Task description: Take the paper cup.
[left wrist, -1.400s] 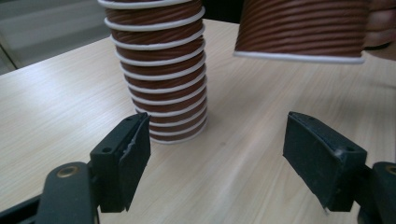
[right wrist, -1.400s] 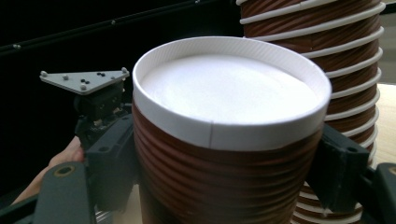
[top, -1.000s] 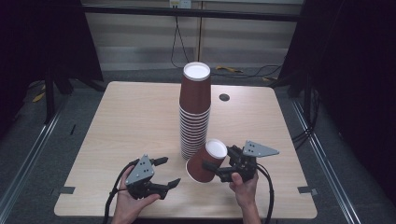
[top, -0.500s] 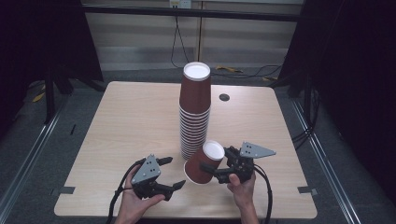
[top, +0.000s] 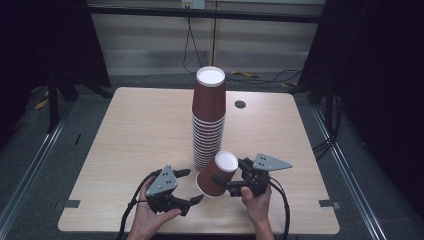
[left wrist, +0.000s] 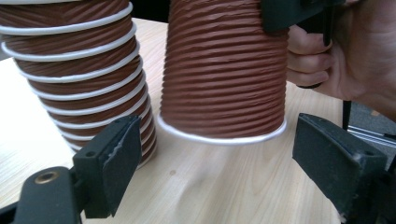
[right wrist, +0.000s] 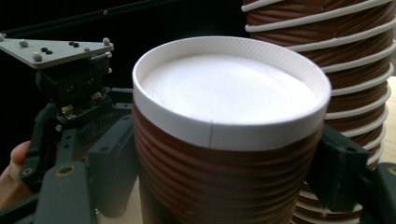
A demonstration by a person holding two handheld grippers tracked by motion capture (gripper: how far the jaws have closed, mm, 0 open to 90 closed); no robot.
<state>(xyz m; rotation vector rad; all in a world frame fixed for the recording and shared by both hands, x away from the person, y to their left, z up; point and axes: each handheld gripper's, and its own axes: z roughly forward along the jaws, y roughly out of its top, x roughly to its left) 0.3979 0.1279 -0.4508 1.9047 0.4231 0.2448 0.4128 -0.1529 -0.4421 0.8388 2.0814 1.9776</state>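
**Desk:** Gripping what, exactly, in the right hand-held gripper (top: 223,181)?

**Photographer:** A single brown ribbed paper cup with a white rim (top: 216,174), held upside down and tilted, its white base up. The black jaws are clenched on its ribbed wall, one on each side, as the right gripper view makes plain (right wrist: 224,154). The cup sits just in front of the tall stack of brown ribbed paper cups (top: 208,116), close beside the stack's lowest rims.

**Desk:** And the left hand-held gripper (top: 193,186)?

**Photographer:** Released. Its jaws have just been opening, and in the left gripper view (left wrist: 212,158) they stand apart either side of the cup's white rim (left wrist: 223,88) without touching it. That gripper lies just in front of the stack and to the left of it, a hand wrapped round its body.

**Desk:** Is the cup down on the worktop?

**Photographer:** Its rim hangs just above the pale wooden worktop (top: 135,130) on the side seen from the left gripper; I cannot tell whether the far edge touches.

**Desk:** The stack itself?

**Photographer:** Upright, mouths down, near the worktop's middle, with a small dark round hole (top: 240,104) just behind it and to the right.
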